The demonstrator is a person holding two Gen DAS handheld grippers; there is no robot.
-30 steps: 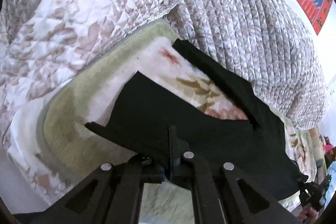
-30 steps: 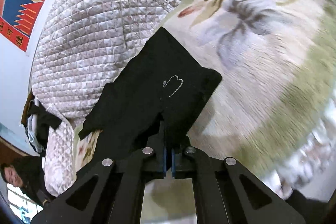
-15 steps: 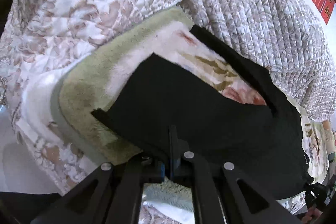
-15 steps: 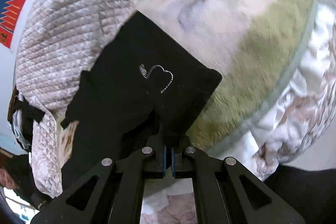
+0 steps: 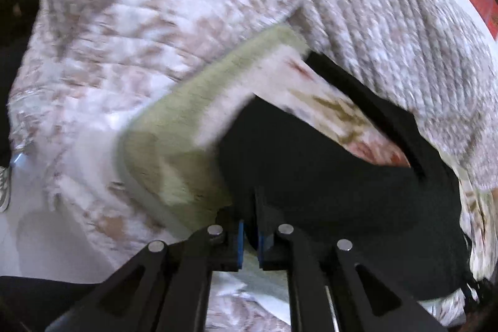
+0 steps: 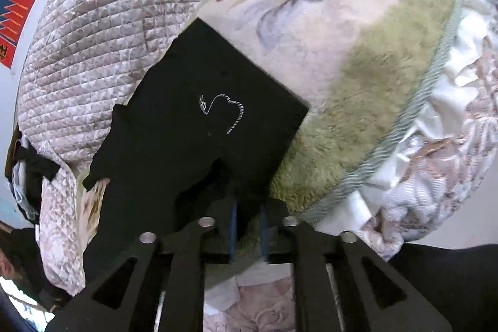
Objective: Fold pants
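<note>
quilted bedding in pale brown and white fills the background of both views, with a plush blanket (green border, floral middle) spread on top as the working surface. the black pants lie across this blanket, reaching from near its green edge back toward the quilted cover behind. a small white stitched mark shows on the cloth in the right wrist view.

the left gripper has its jaws drawn close together, with a fold of the black cloth passing between the blue pads, so it appears to be pinching the pants at their near edge by the blanket's green border. the right gripper has a somewhat wider gap between its pads; the near edge of the pants dips into that gap, but whether the pads actually grip the cloth cannot be told from this view.

as for progress, the pants look spread out rather than stacked: in the left wrist view a strip of floral blanket shows between two black stretches, which suggests the legs are apart. the judgement is that the task is at an early stage, with both near corners addressed and the folds themselves not yet made. what remains is likely to bring one half over the other, then shorten the length.
</note>
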